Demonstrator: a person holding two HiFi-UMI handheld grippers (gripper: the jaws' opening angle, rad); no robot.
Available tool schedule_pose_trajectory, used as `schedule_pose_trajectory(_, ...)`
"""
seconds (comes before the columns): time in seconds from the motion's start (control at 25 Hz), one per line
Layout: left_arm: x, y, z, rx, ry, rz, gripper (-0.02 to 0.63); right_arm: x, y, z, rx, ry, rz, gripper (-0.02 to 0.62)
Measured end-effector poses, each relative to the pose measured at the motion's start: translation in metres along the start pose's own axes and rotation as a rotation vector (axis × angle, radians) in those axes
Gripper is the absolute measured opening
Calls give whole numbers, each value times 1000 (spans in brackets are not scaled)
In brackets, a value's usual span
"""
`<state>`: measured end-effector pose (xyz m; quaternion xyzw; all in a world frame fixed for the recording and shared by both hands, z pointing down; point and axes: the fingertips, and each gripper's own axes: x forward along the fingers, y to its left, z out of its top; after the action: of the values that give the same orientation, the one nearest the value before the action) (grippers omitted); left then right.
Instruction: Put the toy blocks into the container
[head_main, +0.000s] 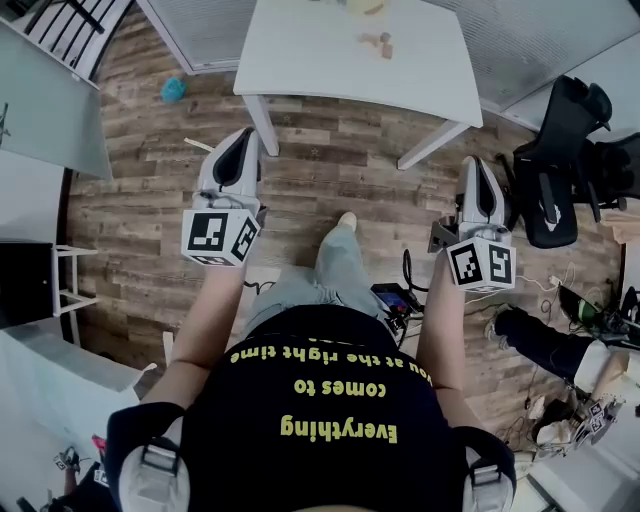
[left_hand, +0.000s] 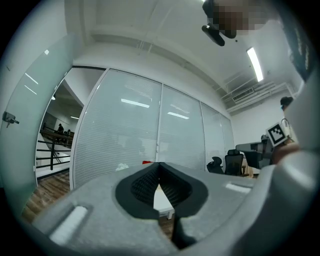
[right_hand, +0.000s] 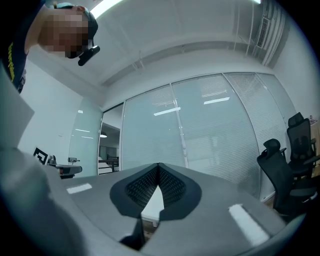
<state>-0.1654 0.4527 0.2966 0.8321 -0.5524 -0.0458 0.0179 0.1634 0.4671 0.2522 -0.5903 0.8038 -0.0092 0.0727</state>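
Ahead of my left gripper (head_main: 243, 140): white table (head_main: 320, 50) leg close, bare wood floor (head_main: 330, 185) beside it. Right of my right gripper (head_main: 478, 170): black office chair (head_main: 560, 170), floor clutter (head_main: 570, 400) block.

My left gripper (head_main: 247, 137) and right gripper (head_main: 471, 163) are pale grey, their cubes patterned in black-and-white squares. The table (head_main: 300, 60) is white, the blocks (head_main: 379, 42) tan, the plank floor (head_main: 330, 185) brown, and my shirt (head_main: 320, 420) black with yellow lettering.

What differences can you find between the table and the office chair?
The table is white; the office chair is black. The table stands straight ahead of the person; the office chair sits off to the right. The table carries small blocks; none show on the office chair. Both stand on the wooden floor.
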Motion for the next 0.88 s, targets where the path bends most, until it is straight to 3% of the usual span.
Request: schedule_pose_trajectory(0.88, 185, 24, 5, 18, -6, 153, -3, 211, -100, -11, 49, 20, 188, 5)
